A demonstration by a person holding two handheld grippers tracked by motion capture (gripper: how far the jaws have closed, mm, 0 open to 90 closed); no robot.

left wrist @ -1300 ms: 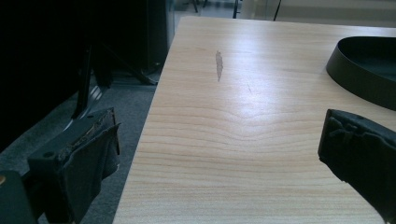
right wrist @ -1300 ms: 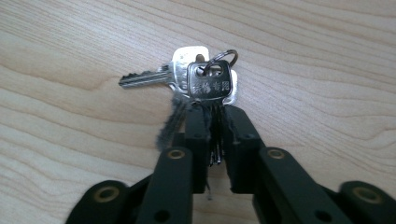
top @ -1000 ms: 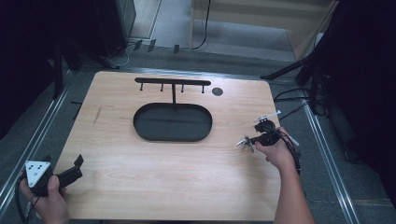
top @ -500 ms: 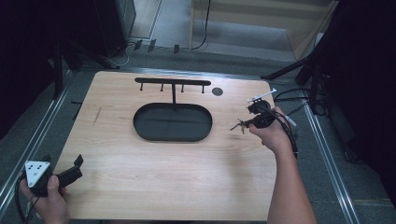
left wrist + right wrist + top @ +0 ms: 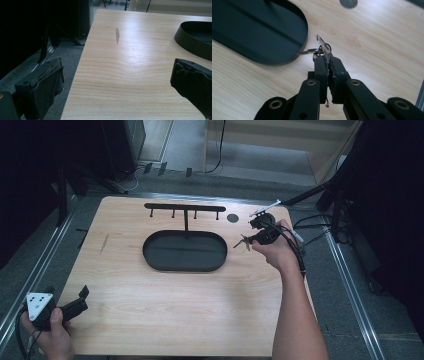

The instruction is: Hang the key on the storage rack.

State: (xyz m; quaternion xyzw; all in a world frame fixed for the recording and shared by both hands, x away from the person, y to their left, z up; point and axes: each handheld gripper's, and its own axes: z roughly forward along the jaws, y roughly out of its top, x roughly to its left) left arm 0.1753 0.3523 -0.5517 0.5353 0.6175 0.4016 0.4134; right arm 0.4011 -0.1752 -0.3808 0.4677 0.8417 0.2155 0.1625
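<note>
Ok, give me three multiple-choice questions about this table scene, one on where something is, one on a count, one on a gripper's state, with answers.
1. Where is the left gripper?
A. near-left table corner
B. over the tray
C. beside the rack

2. How many pegs hang from the black rack?
A. two
B. four
C. six

3. What is the right gripper doing?
A. wide open
B. shut on nothing
C. shut on keys

Answers: 1 A, it sits at the wooden table near-left corner. 2 B, four pegs hang below the bar. 3 C, the jaws pinch the keys beside the black oval tray.

Table [image 5: 165,315]: light wood top. Carried on it: black oval tray [image 5: 185,251], centre; black rack [image 5: 184,208] with pegs just behind; dark round disc [image 5: 232,217] near rack's right end.
</note>
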